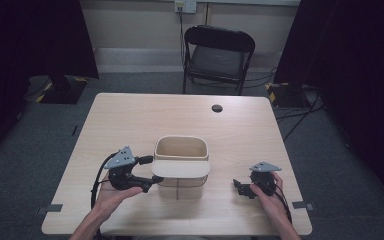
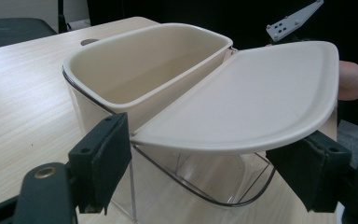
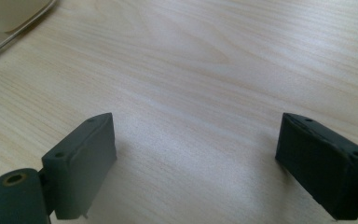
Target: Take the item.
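A beige bin (image 1: 181, 138) stands at the middle of the wooden table (image 1: 140, 115). Its lid (image 1: 181, 169) is swung out flat over the near rim. My left gripper (image 1: 152, 170) comes in from the left, jaws wide, straddling the lid's left end. In the left gripper view the lid (image 2: 242, 98) spans the gap between the jaws of my left gripper (image 2: 205, 163), and the pads meet its edges. The bin (image 2: 135, 70) looks empty inside. My right gripper (image 1: 239, 189) rests low at the bin's right, apart from it. In the right gripper view it (image 3: 196, 158) is open over bare wood.
A black folding chair (image 1: 217, 55) stands beyond the table's far edge. A round cable hole (image 1: 217, 108) sits near the far side. Dark curtains flank the room and cables lie on the floor at the right. A corner of the bin (image 3: 9, 18) shows in the right gripper view.
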